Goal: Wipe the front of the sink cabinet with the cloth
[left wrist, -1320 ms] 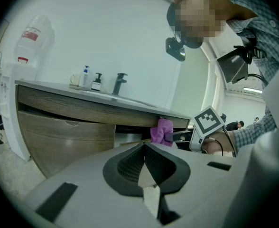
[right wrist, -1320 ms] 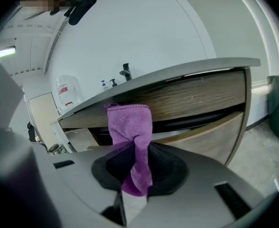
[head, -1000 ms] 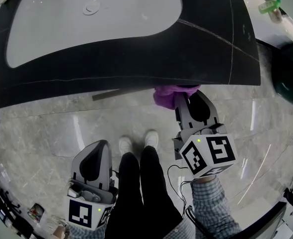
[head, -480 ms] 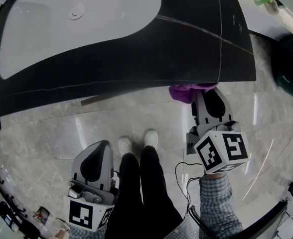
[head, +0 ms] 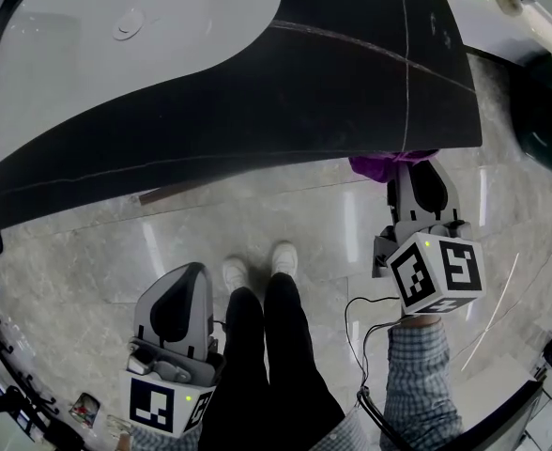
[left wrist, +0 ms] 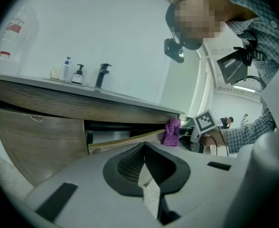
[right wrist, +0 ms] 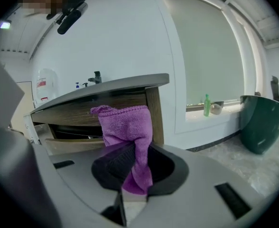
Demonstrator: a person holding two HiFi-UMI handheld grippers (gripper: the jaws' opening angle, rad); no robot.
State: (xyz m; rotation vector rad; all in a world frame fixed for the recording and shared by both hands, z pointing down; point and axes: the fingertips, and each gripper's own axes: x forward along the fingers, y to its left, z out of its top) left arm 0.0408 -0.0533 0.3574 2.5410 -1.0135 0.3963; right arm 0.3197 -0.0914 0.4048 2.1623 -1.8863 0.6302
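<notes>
- Right tongs [right wrist: 132,175]: clenched on cloth [right wrist: 125,122]. Lower fold pinched between jaws, bunched top projecting beyond tips.
- Cloth position: ahead of right tips, at right end of cabinet front [right wrist: 70,112], just under bench [head: 257,101] edge. Contact likely, not confirmed.
- Left tongs [left wrist: 146,169]: closed, empty, held low, well apart from cabinet.
- Handling: cloth judged light, soft, limp, plush. Not fragile, slip unlikely. Folds under pressure.
- Hold point: mid-bunch, as held. Keep thick pad forward of tips so jaws do not scrape wood.
</notes>
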